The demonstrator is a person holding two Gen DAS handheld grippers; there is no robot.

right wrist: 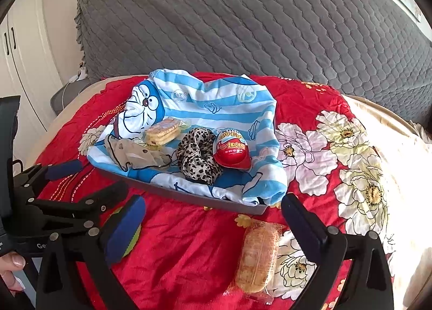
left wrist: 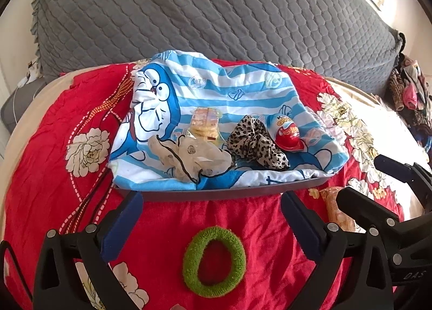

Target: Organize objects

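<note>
A grey tray (left wrist: 216, 193) lined with a blue striped cartoon cloth (left wrist: 216, 88) sits on the red floral bedspread. It holds a biscuit pack (left wrist: 203, 124), a beige scrunchie (left wrist: 189, 158), a leopard scrunchie (left wrist: 256, 142) and a red toy egg (left wrist: 287, 133). My left gripper (left wrist: 212, 210) is open just above a green hair tie (left wrist: 214, 261) lying in front of the tray. My right gripper (right wrist: 213, 212) is open above a second biscuit pack (right wrist: 257, 256) on the bedspread. The tray (right wrist: 189, 196), egg (right wrist: 232, 152) and leopard scrunchie (right wrist: 198, 157) also show in the right wrist view.
A grey quilted headboard cover (left wrist: 216, 12) rises behind the tray. A pile of clothes (left wrist: 410, 91) lies at the far right. White cupboard doors (right wrist: 24, 53) stand at the left. The left gripper (right wrist: 78, 183) appears at the left of the right wrist view.
</note>
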